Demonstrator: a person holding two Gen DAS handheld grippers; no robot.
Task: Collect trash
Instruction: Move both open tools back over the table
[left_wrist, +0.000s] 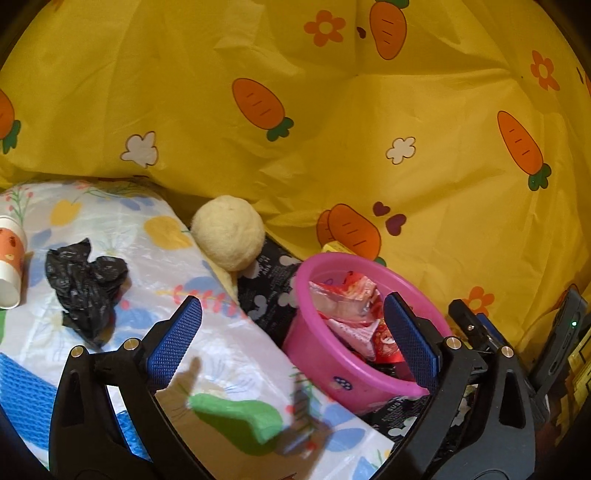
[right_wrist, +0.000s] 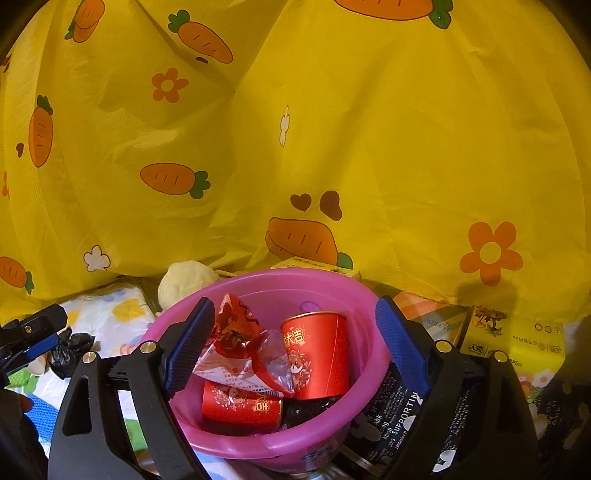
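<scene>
both jaws gape empty: left gripper (left_wrist: 291, 339) over the floral sheet (left_wrist: 207, 332), right gripper (right_wrist: 295, 350) above the pink basin (right_wrist: 266, 439) of wrappers. farther left, the black bag (left_wrist: 85, 284) lies crumpled, probably light and limp; pinch its raised middle.

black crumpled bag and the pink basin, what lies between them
In the left wrist view, between the black crumpled bag and the pink basin lie bare floral sheet, the left claw's blue finger, and a black printed cloth.
</scene>
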